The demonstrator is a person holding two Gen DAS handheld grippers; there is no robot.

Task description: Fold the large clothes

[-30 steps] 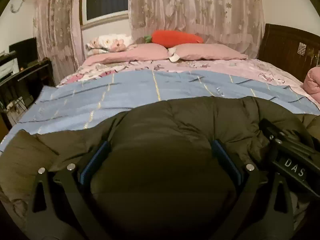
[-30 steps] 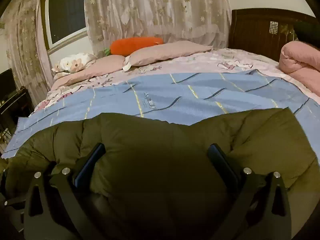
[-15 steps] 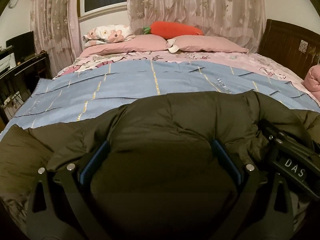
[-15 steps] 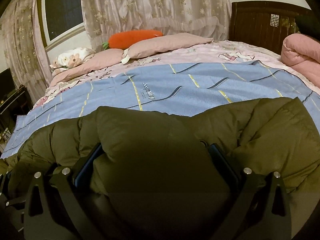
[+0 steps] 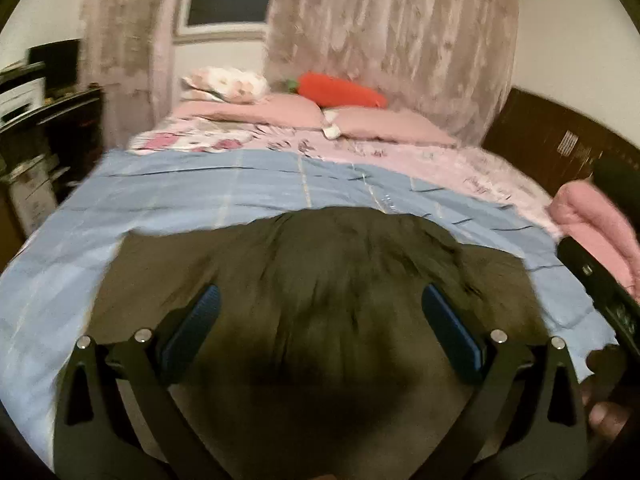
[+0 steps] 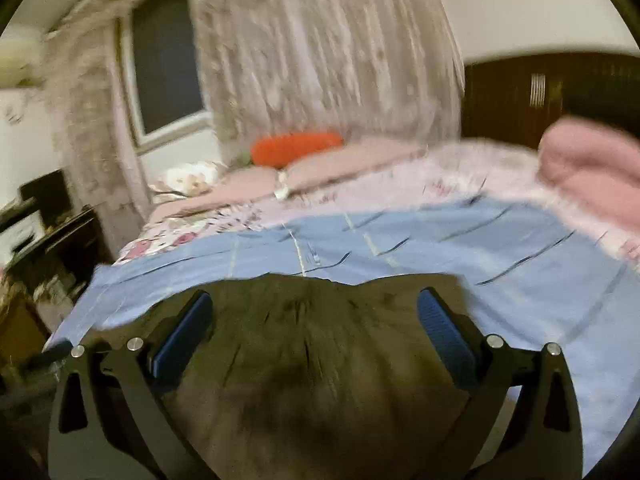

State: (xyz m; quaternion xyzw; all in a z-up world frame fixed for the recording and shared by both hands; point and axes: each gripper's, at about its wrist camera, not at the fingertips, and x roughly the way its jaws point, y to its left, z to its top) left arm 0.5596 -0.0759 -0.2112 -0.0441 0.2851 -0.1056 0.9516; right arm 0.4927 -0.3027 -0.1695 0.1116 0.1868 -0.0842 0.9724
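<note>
Left jaws: the left gripper (image 5: 320, 312) has its jaws spread wide with the olive padded jacket (image 5: 320, 280) bulging between the blue pads; whether they pinch any fabric I cannot tell.
Right jaws: the right gripper (image 6: 314, 316) shows the same, spread with the jacket (image 6: 316, 360) filling the gap; grip unclear.
Jacket: fills the lower centre of both views, its far edge lying over the blue blanket (image 5: 240, 192) on the bed.
Likely reason: two holds on one edge keep the bulky padding level for a fold.
Blur: both views are smeared, so fabric detail is uncertain.
Bed beyond: pink pillows (image 5: 376, 128) and a carrot plush (image 5: 340, 90) at upper centre, well apart from the jacket.
Right edge: a pink rolled quilt (image 6: 592, 168).
</note>
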